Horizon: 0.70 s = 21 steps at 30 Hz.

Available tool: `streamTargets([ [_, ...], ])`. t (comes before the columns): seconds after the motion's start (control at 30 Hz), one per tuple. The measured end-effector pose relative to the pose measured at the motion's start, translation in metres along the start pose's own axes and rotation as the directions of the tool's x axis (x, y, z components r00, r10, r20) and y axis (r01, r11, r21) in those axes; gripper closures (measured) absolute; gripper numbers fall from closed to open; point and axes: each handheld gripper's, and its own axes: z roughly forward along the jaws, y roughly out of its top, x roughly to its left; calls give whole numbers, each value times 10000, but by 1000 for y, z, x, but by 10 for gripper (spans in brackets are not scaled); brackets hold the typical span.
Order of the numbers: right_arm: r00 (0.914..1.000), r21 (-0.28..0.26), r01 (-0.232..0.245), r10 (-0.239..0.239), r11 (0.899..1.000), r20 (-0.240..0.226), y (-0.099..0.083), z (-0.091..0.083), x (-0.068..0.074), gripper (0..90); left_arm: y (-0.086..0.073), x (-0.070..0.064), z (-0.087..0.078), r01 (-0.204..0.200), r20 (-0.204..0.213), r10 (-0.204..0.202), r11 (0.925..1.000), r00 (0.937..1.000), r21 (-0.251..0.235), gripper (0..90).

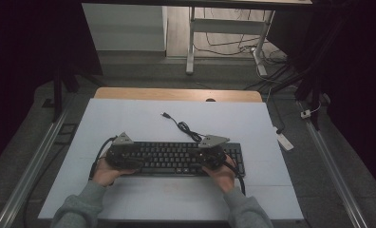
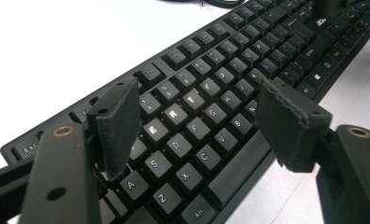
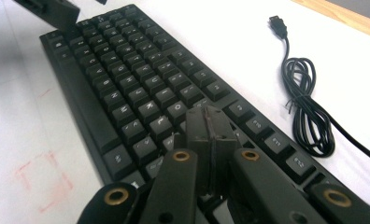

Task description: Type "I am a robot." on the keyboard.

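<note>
A black keyboard (image 1: 176, 158) lies across the white sheet (image 1: 143, 118), with its keys facing up. In the left gripper view the keyboard (image 2: 220, 79) runs away to the upper right. My left gripper (image 2: 199, 100) is open just above the letter keys at the left end, with nothing between its pads. My right gripper (image 3: 210, 123) is shut, pads pressed together with nothing in them, low over keys on the keyboard (image 3: 127, 88) towards its right end. From above, the left gripper (image 1: 128, 156) and right gripper (image 1: 208, 156) both sit over the keyboard, a hand behind each.
The keyboard's black cable (image 3: 309, 116) lies coiled on the sheet beyond it, its USB plug (image 3: 278, 24) loose. The cable (image 1: 185, 127) reaches toward the wooden table edge (image 1: 176, 93). A faint red square mark (image 3: 43, 182) is on the sheet near me. Metal rails (image 1: 29, 171) flank the table.
</note>
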Motion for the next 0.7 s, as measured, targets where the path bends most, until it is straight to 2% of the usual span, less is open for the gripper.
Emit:
streamTargets([
  [0.2,10000,329,-26,26,9995,-8,3,16,-1,895,0,0,1,-4,20,4,10000,10000,-14,313],
  [0.47,9993,591,120,-99,9982,-363,11,41,6,895,0,0,1,-24,29,24,10000,10000,-5,313],
  [0.7,9988,759,300,-269,9967,-415,14,51,10,894,0,0,1,-32,-27,32,10000,10000,12,313],
])
